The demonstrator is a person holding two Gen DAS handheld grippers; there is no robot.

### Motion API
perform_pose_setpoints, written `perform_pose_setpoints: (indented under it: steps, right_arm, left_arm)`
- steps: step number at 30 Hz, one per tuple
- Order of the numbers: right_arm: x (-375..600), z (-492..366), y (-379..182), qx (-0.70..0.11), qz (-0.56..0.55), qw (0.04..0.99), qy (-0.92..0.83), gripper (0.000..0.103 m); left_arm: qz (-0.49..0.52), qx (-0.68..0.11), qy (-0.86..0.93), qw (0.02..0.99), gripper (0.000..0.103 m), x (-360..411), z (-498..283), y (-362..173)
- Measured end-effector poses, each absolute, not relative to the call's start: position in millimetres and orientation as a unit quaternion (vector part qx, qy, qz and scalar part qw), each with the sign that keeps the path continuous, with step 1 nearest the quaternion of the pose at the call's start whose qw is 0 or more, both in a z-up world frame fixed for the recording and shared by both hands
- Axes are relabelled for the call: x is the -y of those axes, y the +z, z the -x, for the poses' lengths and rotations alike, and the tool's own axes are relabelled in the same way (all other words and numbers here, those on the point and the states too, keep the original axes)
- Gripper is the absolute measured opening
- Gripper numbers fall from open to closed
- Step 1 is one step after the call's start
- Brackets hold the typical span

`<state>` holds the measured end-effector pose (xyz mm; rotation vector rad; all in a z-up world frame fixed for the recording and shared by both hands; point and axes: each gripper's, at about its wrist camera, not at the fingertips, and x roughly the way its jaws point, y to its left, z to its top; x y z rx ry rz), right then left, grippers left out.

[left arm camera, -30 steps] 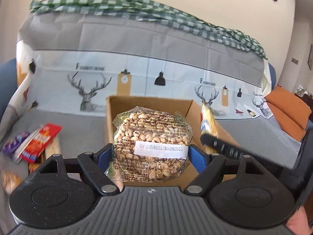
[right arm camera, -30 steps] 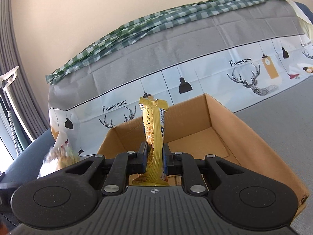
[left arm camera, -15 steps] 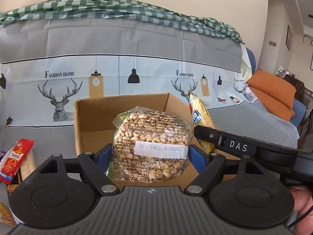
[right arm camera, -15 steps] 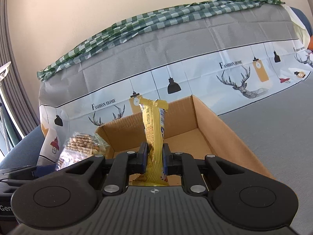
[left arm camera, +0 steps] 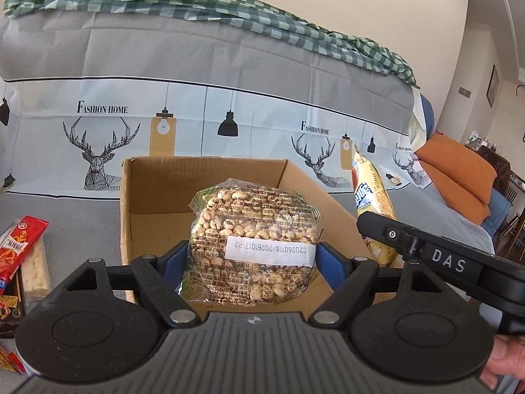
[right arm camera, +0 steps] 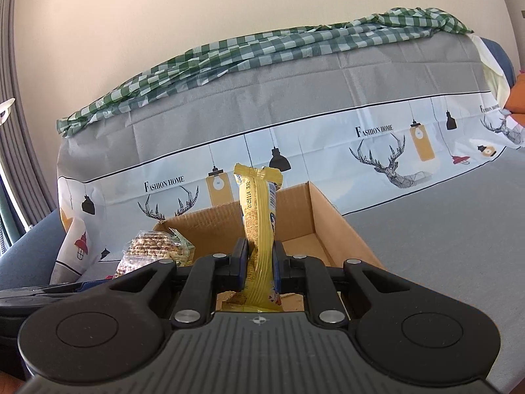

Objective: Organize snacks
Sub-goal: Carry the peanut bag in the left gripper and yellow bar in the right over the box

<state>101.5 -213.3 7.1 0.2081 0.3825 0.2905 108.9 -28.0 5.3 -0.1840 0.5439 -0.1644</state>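
Note:
My left gripper (left arm camera: 254,259) is shut on a clear bag of puffed grain snack (left arm camera: 254,239) with a white label, held over the near edge of an open cardboard box (left arm camera: 203,170). My right gripper (right arm camera: 259,262) is shut on a yellow snack packet (right arm camera: 259,216) that stands upright above the same cardboard box (right arm camera: 325,210). In the left wrist view the yellow packet (left arm camera: 372,197) and the right gripper's black body show at the right of the box. In the right wrist view the grain bag (right arm camera: 154,249) shows at the left.
The box sits on a sofa seat under a grey cover (left arm camera: 59,210) printed with deer and lamps. More snacks, a red packet (left arm camera: 19,246) among them, lie left of the box. A green checked cloth (right arm camera: 262,46) tops the backrest. Orange cushions (left arm camera: 459,177) lie far right.
Both grippers have come closer together over the box. The left view has swung right, so the loose snacks slid toward the left edge, and the right gripper's body now fills its right side.

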Motion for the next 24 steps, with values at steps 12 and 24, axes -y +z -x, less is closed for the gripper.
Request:
perform_pose_setpoints:
  steps: [12, 24]
  right_arm:
    - [204.7, -96.3, 16.5, -0.186, -0.076, 0.970, 0.138, 0.016]
    - [205.4, -92.7, 20.3, -0.182, -0.070, 0.972, 0.134, 0.016]
  left_arm:
    - [0.101, -0.276, -0.080, 0.953, 0.085, 20.7, -111.5, 5.5]
    - [0.100, -0.274, -0.082, 0.953, 0.085, 22.4, -111.9, 5.3]
